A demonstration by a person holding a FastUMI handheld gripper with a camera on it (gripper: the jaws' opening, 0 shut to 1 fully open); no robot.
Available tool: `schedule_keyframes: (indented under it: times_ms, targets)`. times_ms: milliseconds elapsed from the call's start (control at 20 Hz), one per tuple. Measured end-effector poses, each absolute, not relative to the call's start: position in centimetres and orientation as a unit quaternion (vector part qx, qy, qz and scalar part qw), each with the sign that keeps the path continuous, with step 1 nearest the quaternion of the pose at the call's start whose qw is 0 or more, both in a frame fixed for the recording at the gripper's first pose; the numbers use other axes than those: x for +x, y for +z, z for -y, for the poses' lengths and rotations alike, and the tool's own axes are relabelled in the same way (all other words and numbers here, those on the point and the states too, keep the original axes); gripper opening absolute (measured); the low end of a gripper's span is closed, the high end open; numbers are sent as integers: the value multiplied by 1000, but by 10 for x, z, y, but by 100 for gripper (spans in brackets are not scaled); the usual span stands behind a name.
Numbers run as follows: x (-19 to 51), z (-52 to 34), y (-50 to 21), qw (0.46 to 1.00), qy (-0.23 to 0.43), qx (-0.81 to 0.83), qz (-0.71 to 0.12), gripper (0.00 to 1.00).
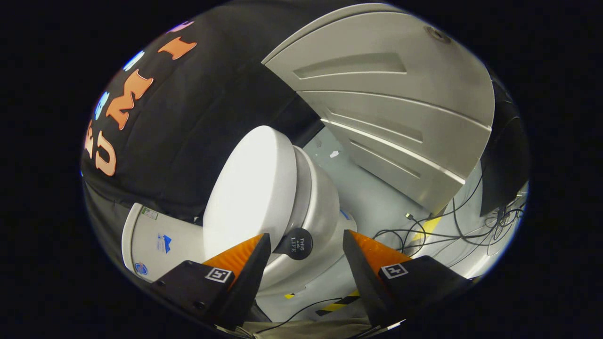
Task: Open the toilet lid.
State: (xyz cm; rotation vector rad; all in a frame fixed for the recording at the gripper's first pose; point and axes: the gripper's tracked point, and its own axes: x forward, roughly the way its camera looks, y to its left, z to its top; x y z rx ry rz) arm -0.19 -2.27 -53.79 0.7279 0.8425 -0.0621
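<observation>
The whole scene looks rolled sideways. A white toilet stands just ahead of me, its tank [158, 240] against the black cloth wall. The smooth white lid [254, 188] lies down against the seat and bowl [320, 207], with at most a thin gap between them. A round black knob [294, 243] sticks out at the lid's front edge. My gripper [306, 238] is open. The knob sits between its two fingers, closer to the left fingertip [261, 245], and neither finger touches it.
A grey ribbed metal panel [391, 108] stands beyond the toilet on the right. Black cables [447, 226] trail over the pale floor [377, 202] past the right finger. Yellow-and-black tape [337, 306] marks the floor near the bowl's base. A dark box [504, 160] stands further right.
</observation>
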Motion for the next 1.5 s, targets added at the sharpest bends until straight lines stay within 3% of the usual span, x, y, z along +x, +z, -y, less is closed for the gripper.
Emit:
schedule_keyframes:
  times_ms: [300,350,450,550,700,800,950,1500]
  targets:
    - [8,9,-559,821,-35,413,-393,96]
    - [8,9,-561,818,-37,423,-389,83]
    - [15,4,-559,808,-36,452,-376,76]
    - [18,1,-564,802,-35,462,-376,58]
    - [19,-1,-563,795,-39,480,-369,39]
    - [25,-1,-559,788,-46,505,-350,35]
    - [21,-1,-548,771,-59,534,-341,8]
    - [18,-27,-459,792,-23,535,-293,8]
